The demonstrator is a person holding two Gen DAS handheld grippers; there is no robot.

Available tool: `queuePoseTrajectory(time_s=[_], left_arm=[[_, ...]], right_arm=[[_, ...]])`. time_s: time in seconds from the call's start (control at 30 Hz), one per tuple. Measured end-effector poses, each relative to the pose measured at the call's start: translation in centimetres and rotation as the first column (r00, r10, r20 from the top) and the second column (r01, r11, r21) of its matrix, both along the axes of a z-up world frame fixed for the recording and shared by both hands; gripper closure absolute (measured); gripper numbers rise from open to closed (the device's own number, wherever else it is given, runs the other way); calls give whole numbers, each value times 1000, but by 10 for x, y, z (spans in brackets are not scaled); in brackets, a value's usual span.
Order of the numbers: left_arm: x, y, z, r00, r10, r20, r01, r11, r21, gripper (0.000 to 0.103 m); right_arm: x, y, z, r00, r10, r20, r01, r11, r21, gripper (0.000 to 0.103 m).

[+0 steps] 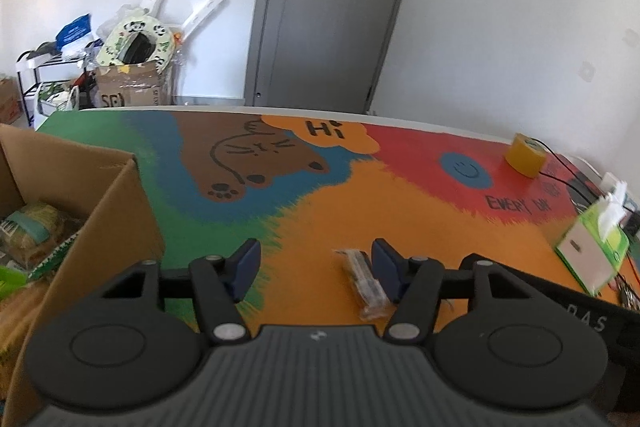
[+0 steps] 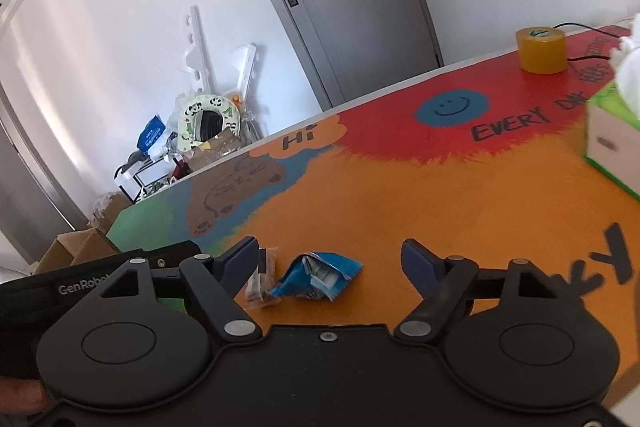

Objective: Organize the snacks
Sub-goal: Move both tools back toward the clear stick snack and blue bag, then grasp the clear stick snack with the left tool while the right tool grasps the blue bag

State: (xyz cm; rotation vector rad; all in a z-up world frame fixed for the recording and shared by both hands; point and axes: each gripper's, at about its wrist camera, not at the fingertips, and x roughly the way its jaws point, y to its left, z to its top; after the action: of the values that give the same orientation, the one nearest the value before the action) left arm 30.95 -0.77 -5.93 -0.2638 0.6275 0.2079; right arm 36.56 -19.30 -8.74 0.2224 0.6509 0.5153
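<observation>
A clear-wrapped snack bar [image 1: 365, 281] lies on the colourful table mat [image 1: 360, 195], just inside the right fingertip of my open, empty left gripper [image 1: 316, 255]. In the right wrist view the same bar [image 2: 262, 283] lies next to a crumpled blue snack packet [image 2: 320, 277], both between the fingers of my open, empty right gripper [image 2: 330, 253], nearer its left finger. A cardboard box [image 1: 80, 227] holding several snack packs [image 1: 32, 231] stands at the table's left.
A yellow tape roll [image 1: 525, 154] sits at the far right of the table, with a black cable beside it. A green-and-white tissue box [image 1: 592, 247] stands at the right edge. Beyond the table are a grey door [image 1: 332, 7] and cluttered shelving [image 1: 100, 67].
</observation>
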Motion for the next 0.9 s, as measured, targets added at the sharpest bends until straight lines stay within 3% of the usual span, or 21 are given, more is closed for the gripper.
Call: queuePoseTrajectory(time_s=[0.2, 0.3, 0.37, 0.5, 0.63, 0.9], left_arm=[[3, 10, -4, 999, 31, -11, -31, 999, -21, 46], [4, 9, -6, 999, 31, -17, -32, 999, -22, 46], [6, 8, -7, 999, 29, -21, -29, 999, -25, 47], [7, 0, -9, 999, 18, -27, -19, 1000, -19, 46], [13, -10, -13, 999, 6, -39, -6, 1000, -13, 47], [23, -34, -22, 999, -14, -45, 15, 1000, 17, 47]], right_arm=[[9, 18, -8, 999, 29, -13, -29, 999, -23, 27], [11, 23, -14, 999, 44, -24, -45, 998, -47, 41], [12, 23, -19, 998, 44, -47, -47, 997, -66, 62], [9, 14, -21, 998, 57, -40, -59, 997, -50, 68], [1, -1, -18, 998, 61, -29, -62, 997, -36, 83], [-2, -29, -21, 999, 5, -50, -6, 1000, -28, 92]])
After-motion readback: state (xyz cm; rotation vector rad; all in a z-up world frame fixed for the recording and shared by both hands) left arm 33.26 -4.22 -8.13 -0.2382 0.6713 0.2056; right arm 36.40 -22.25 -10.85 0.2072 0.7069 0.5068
